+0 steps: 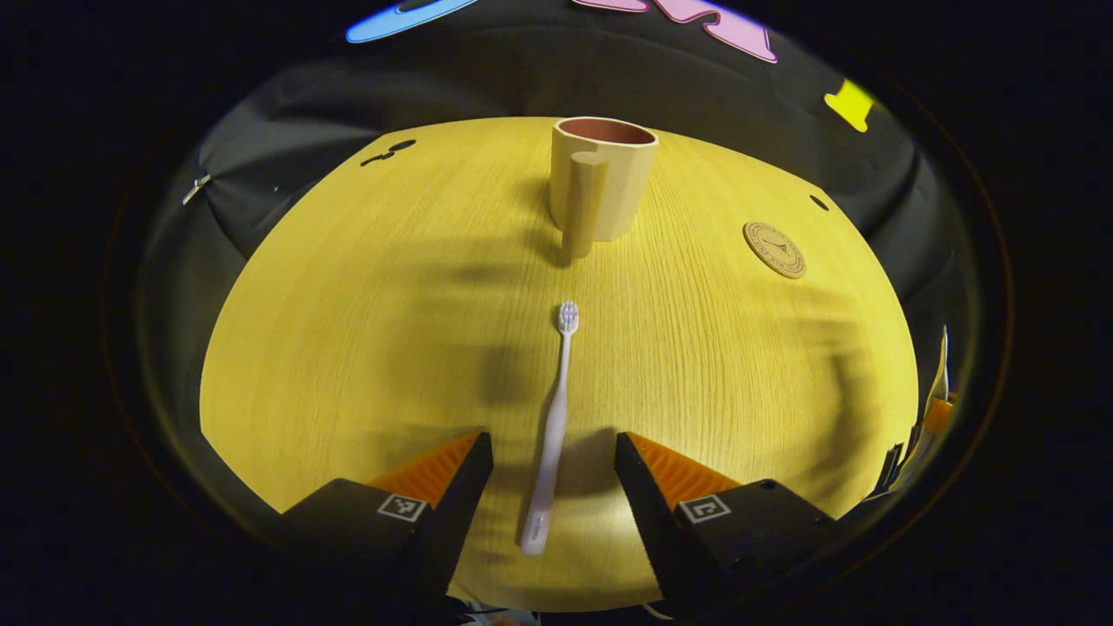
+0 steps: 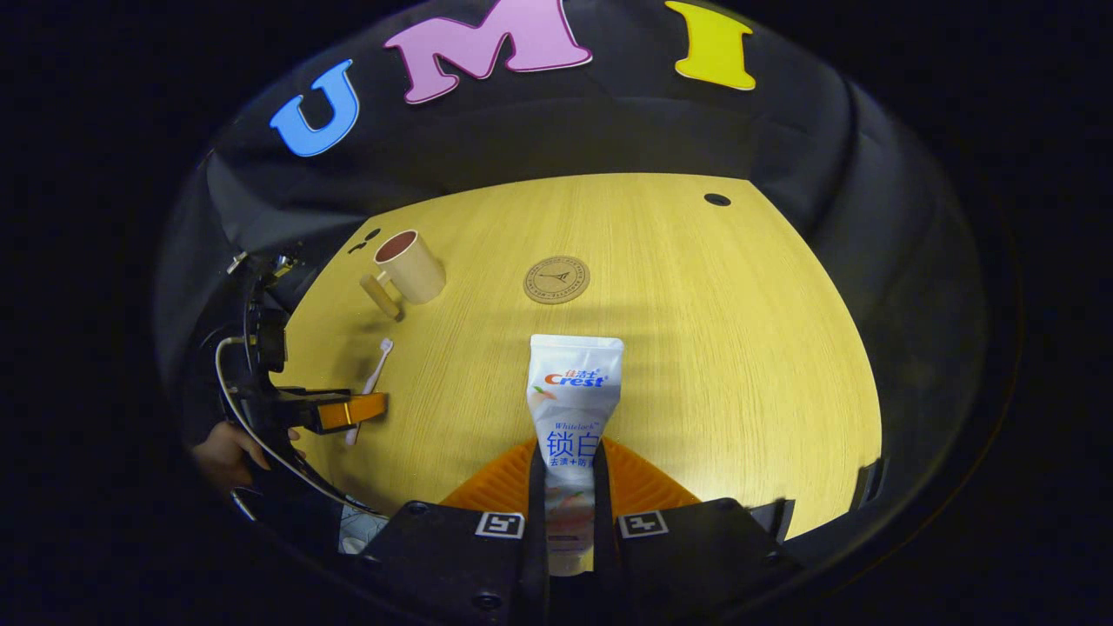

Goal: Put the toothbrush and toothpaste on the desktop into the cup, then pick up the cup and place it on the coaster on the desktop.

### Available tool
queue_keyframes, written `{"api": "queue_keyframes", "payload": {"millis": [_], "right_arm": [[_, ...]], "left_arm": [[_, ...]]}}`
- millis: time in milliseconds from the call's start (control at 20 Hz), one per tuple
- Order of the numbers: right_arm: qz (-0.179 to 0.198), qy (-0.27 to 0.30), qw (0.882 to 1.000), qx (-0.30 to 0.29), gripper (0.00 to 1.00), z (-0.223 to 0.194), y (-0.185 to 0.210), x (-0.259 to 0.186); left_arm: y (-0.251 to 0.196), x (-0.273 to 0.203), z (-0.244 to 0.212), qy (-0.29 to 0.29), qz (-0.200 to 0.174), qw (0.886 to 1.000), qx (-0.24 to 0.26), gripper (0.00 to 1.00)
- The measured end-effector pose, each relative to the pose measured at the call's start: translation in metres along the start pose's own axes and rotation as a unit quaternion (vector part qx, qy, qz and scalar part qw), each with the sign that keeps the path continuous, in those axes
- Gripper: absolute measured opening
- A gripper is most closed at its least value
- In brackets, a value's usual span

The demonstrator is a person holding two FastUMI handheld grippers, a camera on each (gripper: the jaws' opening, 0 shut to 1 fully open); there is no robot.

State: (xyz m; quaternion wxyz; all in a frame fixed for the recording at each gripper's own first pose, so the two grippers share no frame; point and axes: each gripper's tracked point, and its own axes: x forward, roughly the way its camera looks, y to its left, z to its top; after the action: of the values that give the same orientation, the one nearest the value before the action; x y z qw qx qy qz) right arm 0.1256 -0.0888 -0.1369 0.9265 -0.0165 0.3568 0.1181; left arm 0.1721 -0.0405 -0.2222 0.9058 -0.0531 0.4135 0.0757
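A white toothbrush [image 1: 554,417] lies flat on the yellow wooden desktop [image 1: 365,304], bristles pointing away. My left gripper [image 1: 553,456] is open, one finger on each side of the handle, not touching it. Beyond stands a beige cup [image 1: 602,178] with its handle toward me, and a round coaster [image 1: 774,249] lies to its right. In the right gripper view, my right gripper [image 2: 569,474] is shut on the white toothpaste tube [image 2: 572,409], whose flat end points away over the desk. The cup [image 2: 410,265], coaster [image 2: 556,279], toothbrush [image 2: 372,378] and left gripper [image 2: 343,410] sit farther left.
A person's hand [image 2: 228,452] holds the left gripper at the desk's left edge, with a cable looping beside it. Small dark holes [image 2: 716,199] mark the desktop near its far edge. Black cloth wall surrounds the desk.
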Motion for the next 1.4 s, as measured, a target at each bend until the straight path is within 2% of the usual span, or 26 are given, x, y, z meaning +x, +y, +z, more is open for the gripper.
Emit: {"api": "queue_keyframes", "payload": {"millis": [100,350,400,450,500,550,600,650,800,1000,1150,1250,1400], "right_arm": [[0.001,-0.002,1.0,0.007,0.24,0.003,-0.003,0.0],[0.006,-0.015,1.0,-0.01,0.24,0.017,-0.005,0.007],[0.008,-0.017,1.0,-0.012,0.24,0.022,-0.004,0.009],[0.012,-0.019,1.0,-0.013,0.24,0.027,-0.001,0.011],[0.016,-0.022,1.0,-0.014,0.24,0.034,0.001,0.011],[0.02,-0.026,0.999,-0.018,0.24,0.041,0.004,0.012],[0.025,-0.029,0.999,-0.023,0.24,0.048,0.007,0.014],[0.03,-0.034,0.999,-0.03,0.24,0.055,0.011,0.015],[0.049,-0.043,0.997,-0.047,0.24,0.076,0.026,0.02],[0.076,-0.061,0.993,-0.069,0.24,0.106,0.055,0.022],[0.091,-0.085,0.989,-0.084,0.24,0.135,0.079,0.022],[0.1,-0.104,0.986,-0.089,0.24,0.157,0.096,0.022],[0.111,-0.134,0.98,-0.096,0.24,0.193,0.122,0.029]], "left_arm": [[0.001,0.001,-0.002,0.013,0.007,1.0,0.01,0.83],[-0.004,0.003,-0.002,0.043,-0.002,0.999,0.03,0.72],[-0.005,0.005,-0.002,0.05,-0.004,0.998,0.036,0.64],[-0.008,0.003,-0.001,0.057,-0.005,0.998,0.041,0.6],[-0.01,0.003,-0.001,0.063,-0.007,0.997,0.046,0.38],[-0.011,0.005,0.0,0.065,-0.006,0.997,0.051,0.27],[-0.011,0.006,0.0,0.073,-0.001,0.996,0.05,0.1],[-0.012,0.004,0.001,0.076,0.003,0.996,0.047,0.12],[-0.011,0.003,0.003,0.076,0.004,0.997,0.03,0.08],[-0.013,-0.001,0.0,0.067,-0.011,0.998,0.017,0.06],[-0.008,-0.01,0.001,0.043,-0.01,0.999,0.005,0.06],[-0.011,-0.022,0.0,0.034,-0.032,0.999,0.0,0.06],[-0.007,-0.039,0.001,0.015,-0.043,0.999,-0.002,0.06]]}}
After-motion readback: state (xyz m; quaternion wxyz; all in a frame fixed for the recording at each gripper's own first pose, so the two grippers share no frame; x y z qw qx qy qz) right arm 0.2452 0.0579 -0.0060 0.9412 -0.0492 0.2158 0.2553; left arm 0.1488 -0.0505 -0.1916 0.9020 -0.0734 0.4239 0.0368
